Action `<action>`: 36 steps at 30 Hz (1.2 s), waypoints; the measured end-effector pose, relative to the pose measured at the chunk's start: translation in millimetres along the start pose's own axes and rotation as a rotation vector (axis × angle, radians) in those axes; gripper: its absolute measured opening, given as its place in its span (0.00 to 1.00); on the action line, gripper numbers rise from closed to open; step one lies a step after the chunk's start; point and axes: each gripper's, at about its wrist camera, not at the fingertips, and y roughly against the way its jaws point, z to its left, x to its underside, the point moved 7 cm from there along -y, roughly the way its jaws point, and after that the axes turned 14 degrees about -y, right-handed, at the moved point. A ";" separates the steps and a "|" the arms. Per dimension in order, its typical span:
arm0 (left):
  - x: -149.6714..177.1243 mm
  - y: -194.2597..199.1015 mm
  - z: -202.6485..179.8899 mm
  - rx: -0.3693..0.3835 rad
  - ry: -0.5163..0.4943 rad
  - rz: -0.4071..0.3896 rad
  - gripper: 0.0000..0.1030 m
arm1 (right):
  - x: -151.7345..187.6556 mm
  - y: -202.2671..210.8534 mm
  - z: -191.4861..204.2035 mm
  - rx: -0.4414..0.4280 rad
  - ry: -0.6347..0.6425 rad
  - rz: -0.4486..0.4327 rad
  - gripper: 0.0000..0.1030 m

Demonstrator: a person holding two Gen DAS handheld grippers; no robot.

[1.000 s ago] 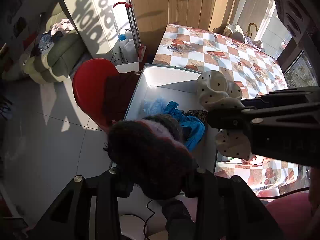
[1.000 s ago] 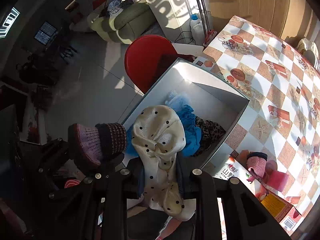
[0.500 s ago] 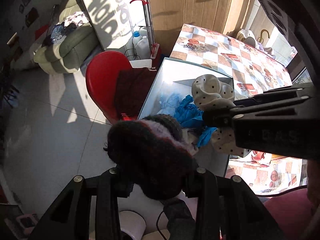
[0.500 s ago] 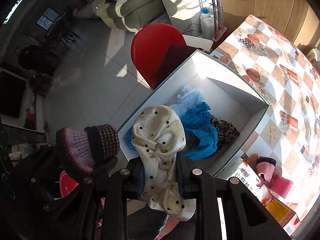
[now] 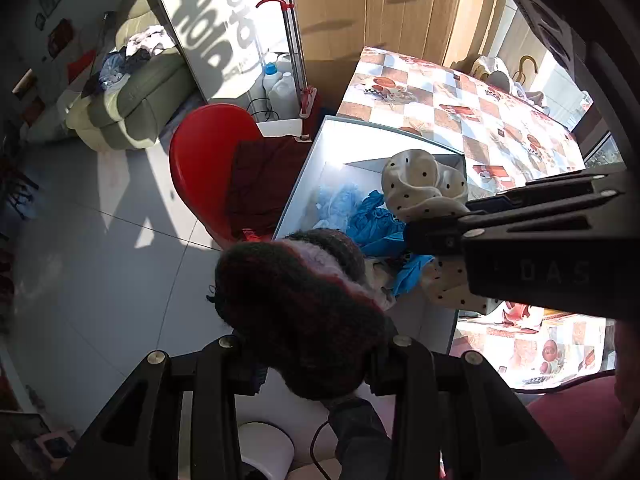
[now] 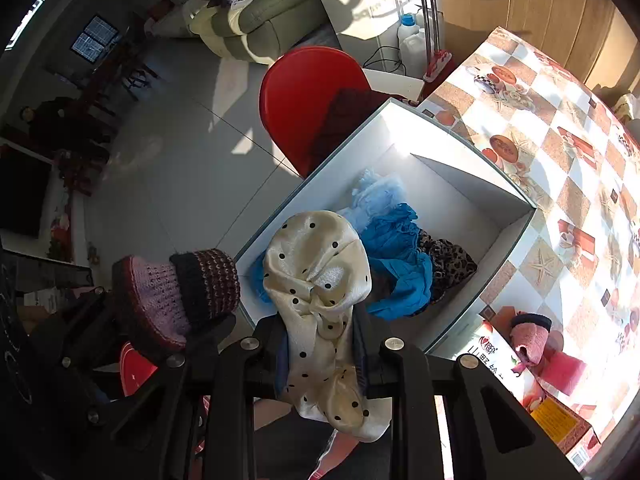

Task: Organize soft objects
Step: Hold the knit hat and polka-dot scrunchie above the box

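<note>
My left gripper [image 5: 312, 354] is shut on a dark and pink knitted hat [image 5: 296, 300], held above the near left corner of a white open box [image 5: 304, 184]. The hat also shows in the right wrist view [image 6: 176, 292]. My right gripper [image 6: 320, 344] is shut on a cream polka-dot cloth [image 6: 320, 280], held over the near end of the box [image 6: 504, 240]. The cloth also shows in the left wrist view [image 5: 424, 188]. Blue cloths [image 6: 396, 256] and a leopard-print cloth [image 6: 452, 260] lie in the box.
The box stands on a checkered tablecloth [image 6: 560, 152]. A red chair [image 6: 308, 92] with a dark garment stands left of the box. A pink knitted item [image 6: 528, 336] lies on a printed carton [image 6: 552, 408] at the near right. Grey tiled floor lies to the left.
Both grippers have drawn back and to the left with their loads. The box now sits farther ahead and to the right in both views.
</note>
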 end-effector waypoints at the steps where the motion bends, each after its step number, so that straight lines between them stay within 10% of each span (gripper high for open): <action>1: 0.2 -0.3 0.5 0.000 0.003 0.000 0.39 | -0.1 -0.2 0.5 0.001 0.003 0.002 0.26; 36: -2.8 9.5 15.4 -0.091 0.011 -0.055 0.39 | 1.2 -23.8 25.0 0.114 0.149 0.121 0.26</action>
